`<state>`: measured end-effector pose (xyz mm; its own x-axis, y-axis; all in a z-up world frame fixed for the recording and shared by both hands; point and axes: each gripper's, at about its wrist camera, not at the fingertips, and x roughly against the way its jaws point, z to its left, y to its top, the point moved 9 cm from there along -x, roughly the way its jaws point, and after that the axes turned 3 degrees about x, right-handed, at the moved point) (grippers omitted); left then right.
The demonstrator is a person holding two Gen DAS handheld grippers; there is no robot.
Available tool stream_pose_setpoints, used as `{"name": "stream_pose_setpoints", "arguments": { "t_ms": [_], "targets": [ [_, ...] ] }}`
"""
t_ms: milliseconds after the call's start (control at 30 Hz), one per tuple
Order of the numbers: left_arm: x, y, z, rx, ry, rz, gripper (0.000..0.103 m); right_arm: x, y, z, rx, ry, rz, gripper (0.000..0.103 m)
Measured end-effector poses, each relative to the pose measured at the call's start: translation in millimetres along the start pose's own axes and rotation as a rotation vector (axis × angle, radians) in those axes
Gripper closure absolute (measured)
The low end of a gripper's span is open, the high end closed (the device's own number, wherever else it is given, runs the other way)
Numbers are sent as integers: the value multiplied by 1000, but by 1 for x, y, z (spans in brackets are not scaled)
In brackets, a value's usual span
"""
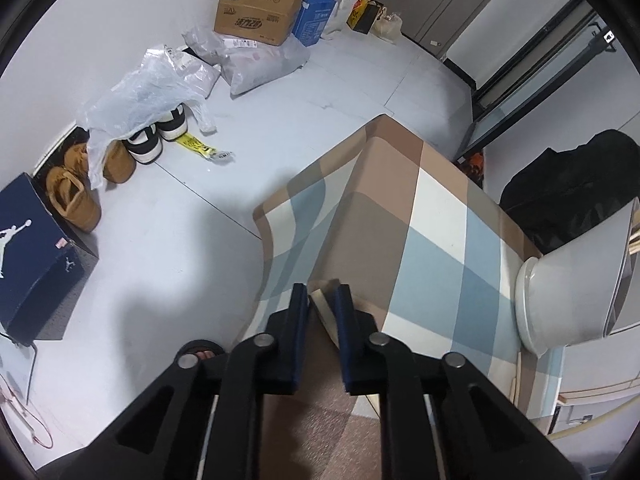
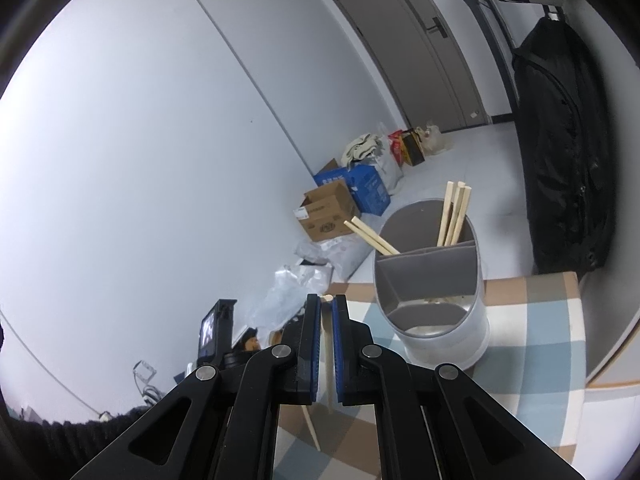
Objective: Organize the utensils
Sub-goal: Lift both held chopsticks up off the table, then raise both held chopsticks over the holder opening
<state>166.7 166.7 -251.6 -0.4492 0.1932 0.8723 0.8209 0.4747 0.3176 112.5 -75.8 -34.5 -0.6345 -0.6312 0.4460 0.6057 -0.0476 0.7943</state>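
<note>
Chopstick (image 2: pixel 327 344), pale wood, clamped between the right gripper (image 2: pixel 327 300) pads near its upper end; thin, light, stiff, likely to pivot if held loosely. Grey oval divided holder (image 2: pixel 440 320) near, on the checked-cloth table (image 2: pixel 532 344), already carrying chopsticks. Left gripper (image 1: pixel 323 292) slightly apart, empty. Table edge close; open room above holder.
</note>
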Motion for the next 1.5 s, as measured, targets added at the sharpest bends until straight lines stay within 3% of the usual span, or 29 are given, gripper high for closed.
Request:
{"name": "stream_pose_setpoints", "arguments": {
  "t_ms": [133,333,433,600,900,1167,1500],
  "targets": [
    [4,0,4,-17,22,-15,103,-4,1,6,10,1,4,98],
    [7,-1,3,9,-20,-14,103,-5,3,17,24,1,3,98],
    [16,1,-4,10,-49,-41,103,-4,4,21,37,-2,1,98],
    [52,9,-27,-20,-121,-152,103,0,8,24,57,-20,-1,98],
    [135,17,-98,-100,-285,-355,103,15,33,19,79,-59,-22,98],
    [207,36,-192,-236,-446,-508,103,31,68,5,62,-71,-24,98],
    [245,73,-270,-373,-497,-704,103,52,133,-19,59,-126,-112,98]
  ]
}}
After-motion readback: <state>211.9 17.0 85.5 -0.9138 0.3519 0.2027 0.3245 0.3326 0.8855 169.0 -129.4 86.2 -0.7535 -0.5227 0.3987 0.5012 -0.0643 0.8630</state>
